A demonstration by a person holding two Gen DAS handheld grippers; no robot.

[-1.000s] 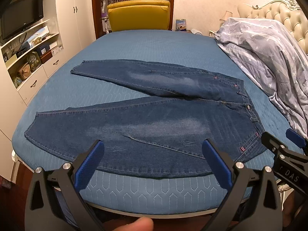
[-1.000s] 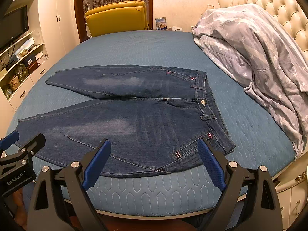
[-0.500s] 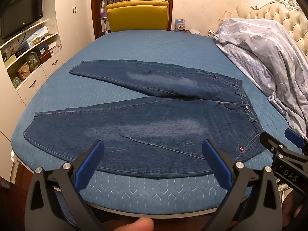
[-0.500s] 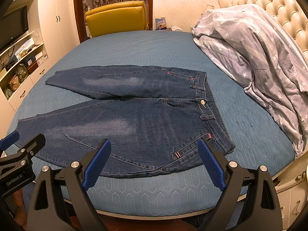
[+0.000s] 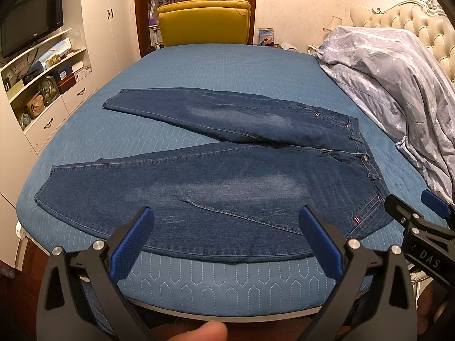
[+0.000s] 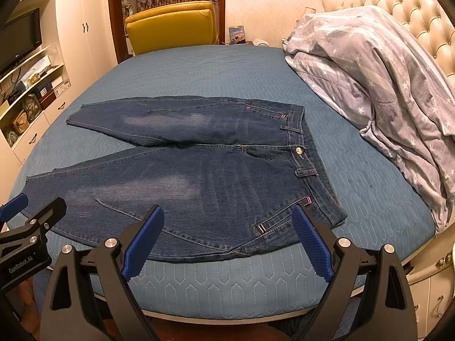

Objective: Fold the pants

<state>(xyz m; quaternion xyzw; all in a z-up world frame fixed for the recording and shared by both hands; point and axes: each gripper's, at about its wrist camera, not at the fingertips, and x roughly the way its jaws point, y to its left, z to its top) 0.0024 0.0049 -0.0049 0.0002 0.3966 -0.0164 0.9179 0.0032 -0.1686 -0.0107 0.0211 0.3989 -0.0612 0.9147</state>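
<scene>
A pair of dark blue jeans [image 5: 227,187] lies spread flat on the bed [image 5: 216,68], front side up, with the waistband [image 6: 307,153] toward the headboard side on the right and the two legs splayed apart toward the left, one leg angled away toward the far side and the nearer leg running along the near edge of the quilted blue cover. Faded patches show on both thighs, and the metal button [image 6: 298,150] sits at the middle of the waistband. The left gripper [image 5: 227,244] hangs just off the near edge of the bed over the nearer leg, its blue-padded fingers [image 5: 133,244] spread wide with nothing between them. The right gripper [image 6: 227,238] hovers beside it, closer to the waist end, fingers [image 6: 310,241] likewise wide apart and empty, with the hip corner of the jeans lying beyond its right pad. A fingertip [image 5: 210,331] shows at the bottom of the left view. A grey star-print duvet [image 6: 375,85] is heaped against the tufted cream headboard [image 6: 418,22], well apart from the jeans, and a yellow chair [image 5: 203,21] stands beyond the far side of the bed.
</scene>
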